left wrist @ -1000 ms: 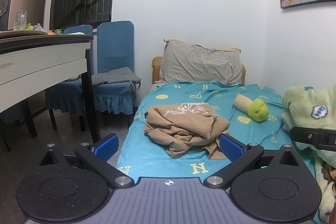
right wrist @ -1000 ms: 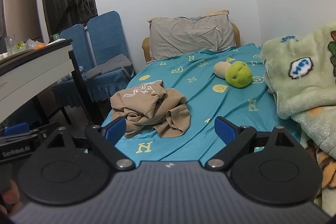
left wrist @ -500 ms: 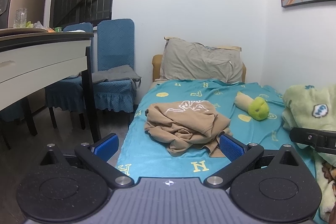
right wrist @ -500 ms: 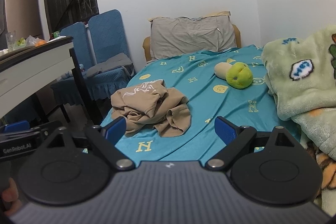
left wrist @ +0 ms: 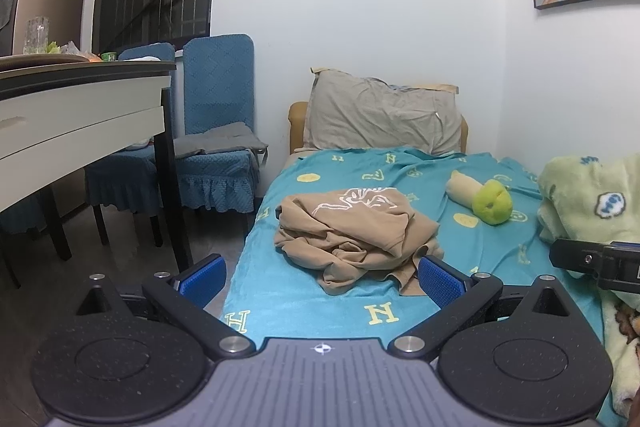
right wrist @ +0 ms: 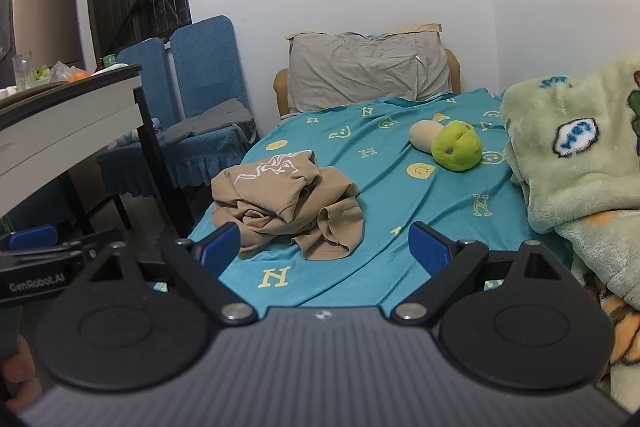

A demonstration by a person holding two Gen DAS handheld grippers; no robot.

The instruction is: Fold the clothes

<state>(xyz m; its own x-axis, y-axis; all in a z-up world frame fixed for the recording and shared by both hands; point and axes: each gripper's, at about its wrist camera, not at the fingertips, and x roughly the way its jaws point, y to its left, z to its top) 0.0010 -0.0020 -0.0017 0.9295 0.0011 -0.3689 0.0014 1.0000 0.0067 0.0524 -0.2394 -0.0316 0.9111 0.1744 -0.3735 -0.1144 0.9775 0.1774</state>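
The shirt (left wrist: 356,231) lies crumpled in a tan heap on the teal sheet (left wrist: 400,315), near the bed's left edge and toward the foot, well short of the pillow (left wrist: 384,119). Nothing is folded yet.

Both grippers hang above the foot of the bed with nothing held. The left gripper (left wrist: 320,277) has its jaws spread wide, the heap showing between the 2 blue pads but beyond them, untouched. The right gripper (right wrist: 326,247) is likewise released, jaws wide, the heap just ahead and to its left.

Risks, as I judge them:
- The heap is bunched in several layers, so a pinch could catch 2 layers at once, or the sheet beneath, and the shirt would lift as a lump instead of spreading.
- It sits close to the bed's edge; a pull toward that side could drag it off onto the floor.
- No hem or sleeve end is plainly visible, so picking a corner is guesswork.
- The plush toy (right wrist: 456,147) and green blanket (right wrist: 572,155) crowd the right side, limiting room to lay the shirt flat.
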